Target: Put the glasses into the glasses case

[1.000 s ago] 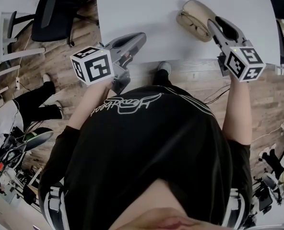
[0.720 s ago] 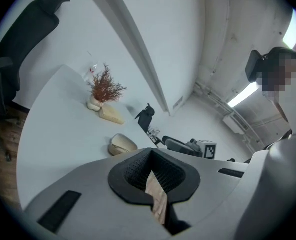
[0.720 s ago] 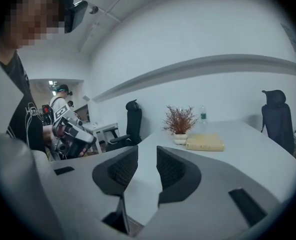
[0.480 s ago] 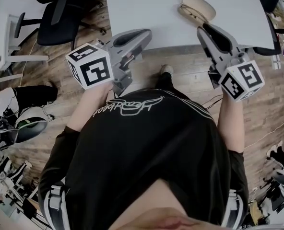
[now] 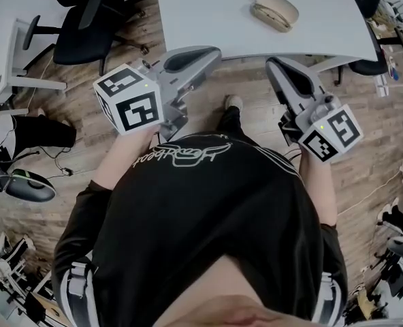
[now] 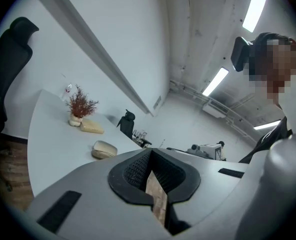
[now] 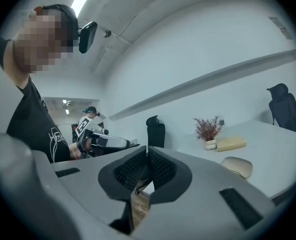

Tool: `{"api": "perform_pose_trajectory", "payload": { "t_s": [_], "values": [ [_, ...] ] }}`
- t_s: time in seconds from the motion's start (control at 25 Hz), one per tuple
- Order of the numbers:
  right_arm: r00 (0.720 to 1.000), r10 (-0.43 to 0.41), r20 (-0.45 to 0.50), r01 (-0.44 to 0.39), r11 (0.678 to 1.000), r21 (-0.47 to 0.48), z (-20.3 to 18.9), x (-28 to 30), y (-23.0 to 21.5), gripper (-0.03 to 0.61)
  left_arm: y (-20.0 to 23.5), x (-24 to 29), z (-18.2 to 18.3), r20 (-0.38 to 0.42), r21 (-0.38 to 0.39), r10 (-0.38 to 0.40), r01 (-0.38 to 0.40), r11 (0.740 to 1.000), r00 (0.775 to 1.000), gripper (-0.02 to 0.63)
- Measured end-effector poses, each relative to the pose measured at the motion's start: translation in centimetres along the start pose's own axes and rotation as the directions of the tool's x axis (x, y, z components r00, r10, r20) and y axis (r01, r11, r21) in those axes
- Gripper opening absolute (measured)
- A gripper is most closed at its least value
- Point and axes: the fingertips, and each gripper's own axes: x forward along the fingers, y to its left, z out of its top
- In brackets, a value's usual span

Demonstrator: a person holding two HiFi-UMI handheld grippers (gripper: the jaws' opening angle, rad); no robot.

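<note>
I see the left gripper [image 5: 208, 53] and right gripper [image 5: 278, 67] off the table's [image 5: 208, 12] near edge, over open floor [image 5: 250, 90], with the glasses case [image 5: 275, 10] well beyond. Both pairs of jaws are pressed together, empty.

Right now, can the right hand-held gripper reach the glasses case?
Probably, with a stretch: nothing blocks the glasses case, but the right hand-held gripper hangs short of the table.

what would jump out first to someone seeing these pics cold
The two big tools with marker cubes dominate the head view: the left claw and the right claw, both shut and empty, are held up at the near edge of the white table. Beyond the right claw, a beige glasses case lies on that table, out of either claw's touch.
</note>
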Motion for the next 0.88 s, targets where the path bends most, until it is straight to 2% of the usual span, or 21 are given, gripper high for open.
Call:
{"api": "perform_pose_trajectory", "payload": {
  "t_s": [0.44,0.88],
  "values": [
    [0.997,0.075,0.001,-0.075,0.997,0.031,-1.7,-1.7,4.7,0.017,-3.4,-1.2,-3.1,-0.028,0.018,-0.047,0.048,0.999,0.998,0.006],
    [0.996,0.081,-0.026,-0.08,0.996,0.043,-3.6,-3.2,7.6,0.015,-5.2,-2.1,-6.1,-0.094,0.055,-0.05,0.055,0.997,0.994,0.006]
  ]
}}
